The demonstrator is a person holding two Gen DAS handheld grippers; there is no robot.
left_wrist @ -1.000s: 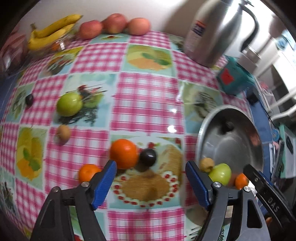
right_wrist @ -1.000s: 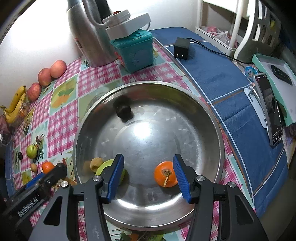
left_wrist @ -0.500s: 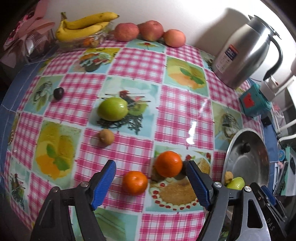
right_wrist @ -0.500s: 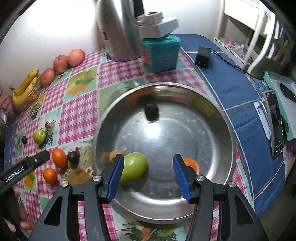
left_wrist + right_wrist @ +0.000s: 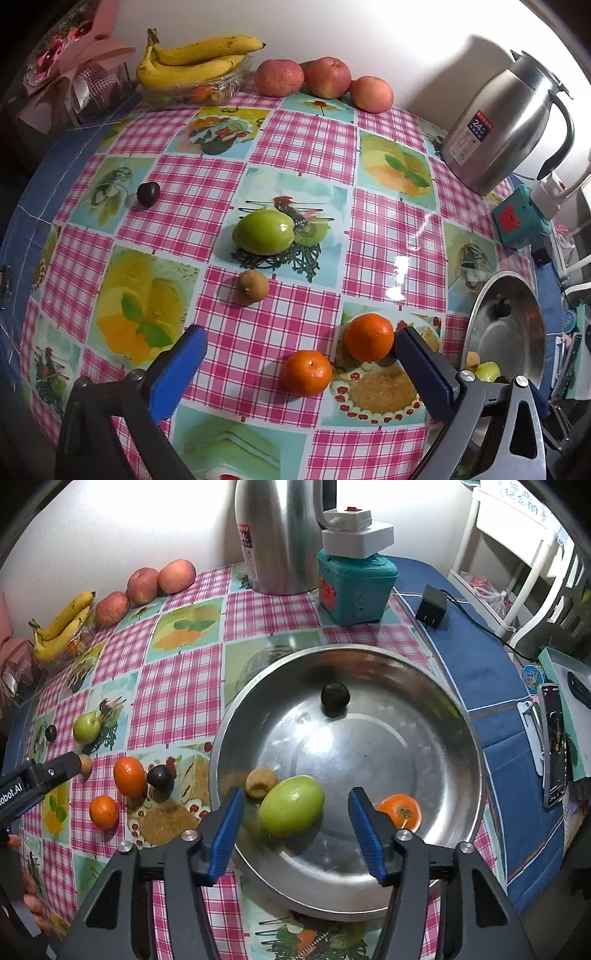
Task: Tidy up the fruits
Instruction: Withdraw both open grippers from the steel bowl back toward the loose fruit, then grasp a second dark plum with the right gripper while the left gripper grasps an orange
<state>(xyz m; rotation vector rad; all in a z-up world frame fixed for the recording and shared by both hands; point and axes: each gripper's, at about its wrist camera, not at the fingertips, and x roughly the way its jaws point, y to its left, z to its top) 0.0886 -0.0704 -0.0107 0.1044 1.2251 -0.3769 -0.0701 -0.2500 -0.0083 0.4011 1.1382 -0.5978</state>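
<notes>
Fruits (image 5: 306,372) scattered beside steel bowl (image 5: 458,716)

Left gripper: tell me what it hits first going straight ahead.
Probably the small brown kiwi-like fruit, roughly centred ahead of the open left gripper. The nearer small orange tangerine sits right of centre, so depth makes this uncertain.

the kettle (image 5: 495,129) label reads "24"; the left gripper (image 5: 37,779) arm shows "obot.ai".

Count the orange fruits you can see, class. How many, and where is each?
3. One orange fruit lies inside the metal bowl. A larger orange and a smaller orange sit on the checked tablecloth, left of the bowl. Others may be hidden.
</notes>
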